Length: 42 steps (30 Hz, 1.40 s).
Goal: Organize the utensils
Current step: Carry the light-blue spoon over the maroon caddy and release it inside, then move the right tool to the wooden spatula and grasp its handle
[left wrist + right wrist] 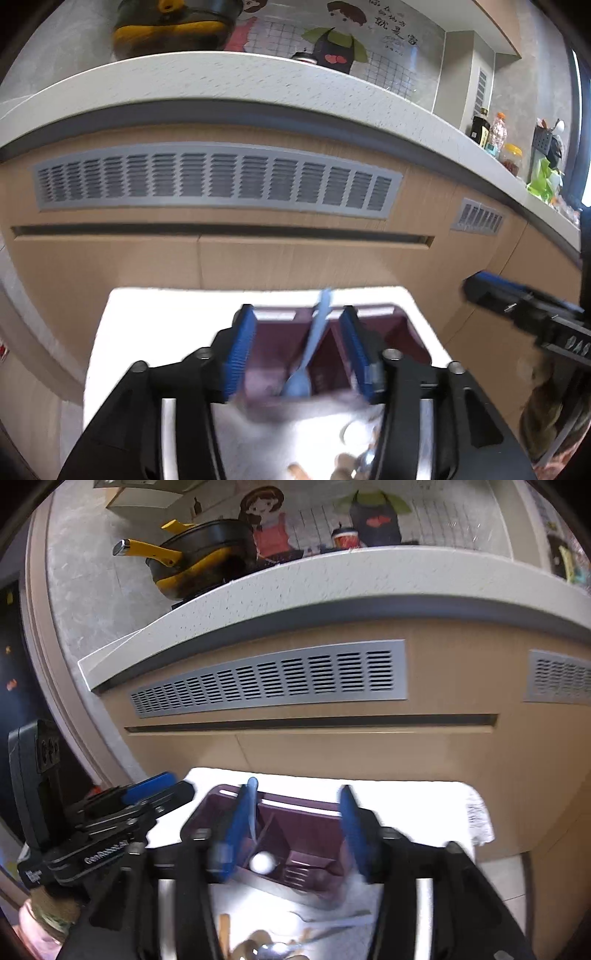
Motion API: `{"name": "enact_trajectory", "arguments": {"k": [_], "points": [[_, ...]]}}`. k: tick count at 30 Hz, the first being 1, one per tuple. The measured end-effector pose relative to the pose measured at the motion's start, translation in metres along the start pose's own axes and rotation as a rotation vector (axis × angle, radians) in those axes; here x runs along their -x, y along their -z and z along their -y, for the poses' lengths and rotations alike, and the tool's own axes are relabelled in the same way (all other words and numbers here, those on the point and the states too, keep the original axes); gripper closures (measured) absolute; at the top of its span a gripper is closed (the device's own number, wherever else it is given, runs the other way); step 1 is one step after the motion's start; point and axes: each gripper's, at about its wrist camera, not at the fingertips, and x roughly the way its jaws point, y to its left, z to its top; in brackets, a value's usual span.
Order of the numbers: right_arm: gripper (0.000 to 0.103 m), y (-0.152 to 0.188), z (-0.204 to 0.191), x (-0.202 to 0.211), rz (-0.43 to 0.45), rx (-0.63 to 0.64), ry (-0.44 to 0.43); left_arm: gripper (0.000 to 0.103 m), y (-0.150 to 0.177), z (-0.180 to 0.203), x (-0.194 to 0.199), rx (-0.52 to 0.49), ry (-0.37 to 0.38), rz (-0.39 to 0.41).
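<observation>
Maroon utensil caddy (295,834) looked smooth matt plastic; pale blue spoon (314,343) glossy plastic. Countertop (258,81) was seen as speckled stone, cabinet front (369,749) matt wood-grain laminate, vent grille (218,181) grey metal.

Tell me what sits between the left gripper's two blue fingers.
In the left wrist view, a light blue spoon stands in the maroon utensil holder between the left gripper's fingers, untouched.

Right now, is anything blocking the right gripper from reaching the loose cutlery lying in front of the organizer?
Nothing visible blocks it. The right gripper is open and empty over the maroon utensil organizer, and the loose cutlery lies uncovered on the white cloth, nearer the camera than the organizer.
</observation>
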Motion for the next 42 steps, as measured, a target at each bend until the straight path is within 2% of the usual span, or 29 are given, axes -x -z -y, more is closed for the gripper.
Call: {"name": "enact_trajectory", "arguments": {"k": [1,3,6,12,16,22,25,29,32,35,36,38,40,42], "points": [[0.038,0.006,0.0,0.008,0.014,0.009,0.028,0.042,0.009,-0.004,0.006,0.003,-0.01,-0.007],[0.037,0.017,-0.002,0.017,0.022,0.033,0.07,0.041,0.026,-0.01,0.015,0.002,-0.024,-0.027],[0.027,0.039,-0.006,0.026,-0.007,0.074,0.102,0.038,0.057,-0.018,0.024,0.01,-0.044,-0.079],[0.017,0.095,-0.016,0.037,-0.066,0.147,0.182,0.031,0.127,-0.024,0.044,0.032,-0.072,-0.221],[0.016,0.129,-0.023,0.035,-0.125,0.186,0.184,0.03,0.165,-0.02,0.065,0.011,-0.071,-0.274],[0.011,0.169,-0.035,0.033,-0.199,0.245,0.173,0.029,0.209,-0.011,0.085,-0.047,-0.026,-0.36],[0.01,0.185,-0.042,0.031,-0.223,0.289,0.189,0.029,0.217,-0.011,0.084,-0.067,-0.024,-0.383],[0.009,0.197,-0.046,0.032,-0.247,0.298,0.188,0.029,0.212,-0.015,0.082,-0.063,-0.007,-0.364],[0.008,0.199,-0.044,0.036,-0.244,0.265,0.152,0.028,0.211,-0.015,0.076,-0.057,0.04,-0.39],[0.008,0.198,-0.045,0.035,-0.25,0.23,0.1,0.027,0.213,-0.006,0.077,-0.059,0.05,-0.389],[0.008,0.197,-0.048,0.034,-0.25,0.232,0.092,0.027,0.214,-0.002,0.078,-0.051,0.077,-0.396],[0.02,0.193,-0.06,0.03,-0.243,0.267,0.074,0.026,0.215,0.006,0.081,-0.035,0.135,-0.409],[0.056,0.189,-0.073,0.023,-0.254,0.312,0.031,0.025,0.217,0.013,0.082,-0.028,0.161,-0.416],[0.064,0.184,-0.087,0.008,-0.305,0.323,-0.047,0.025,0.218,0.018,0.082,-0.028,0.145,-0.413]]}}
